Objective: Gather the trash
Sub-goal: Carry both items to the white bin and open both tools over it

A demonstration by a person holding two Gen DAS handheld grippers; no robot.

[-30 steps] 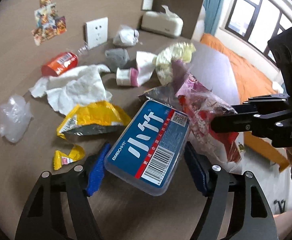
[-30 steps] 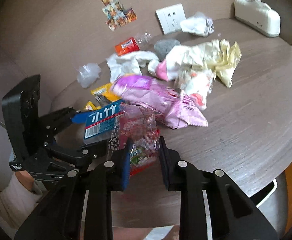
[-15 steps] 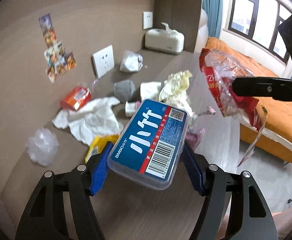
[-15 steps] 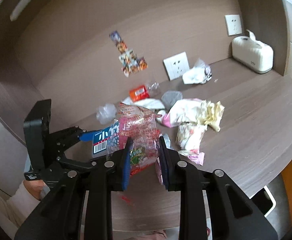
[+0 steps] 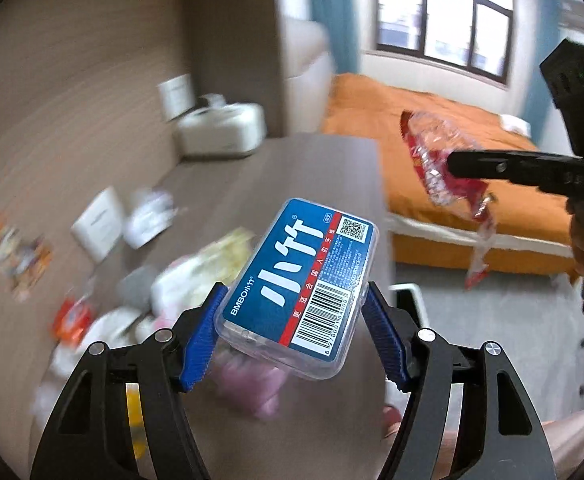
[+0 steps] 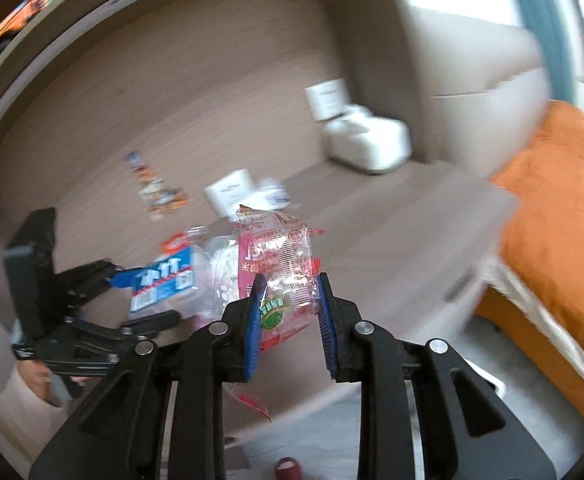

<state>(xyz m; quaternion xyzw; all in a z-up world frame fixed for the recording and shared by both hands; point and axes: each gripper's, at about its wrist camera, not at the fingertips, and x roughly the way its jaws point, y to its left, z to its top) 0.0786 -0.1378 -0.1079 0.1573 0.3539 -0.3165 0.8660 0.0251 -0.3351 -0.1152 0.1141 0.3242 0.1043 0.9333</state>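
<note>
Trash rides clear of the desk [image 5: 331, 168]: left gripper [image 5: 295, 320] clamps the blue-labelled plastic box [image 5: 299, 276] widthwise at 6 o'clock; right gripper [image 6: 290, 312], nearly closed, pinches the red snack wrapper [image 6: 280, 272], evidently for carrying both away together.

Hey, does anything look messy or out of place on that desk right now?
Yes. Crumpled tissues, wrappers and an orange packet lie strewn over the desk. A torn red strip dangles from the clear snack wrapper in the right tongs.
</note>
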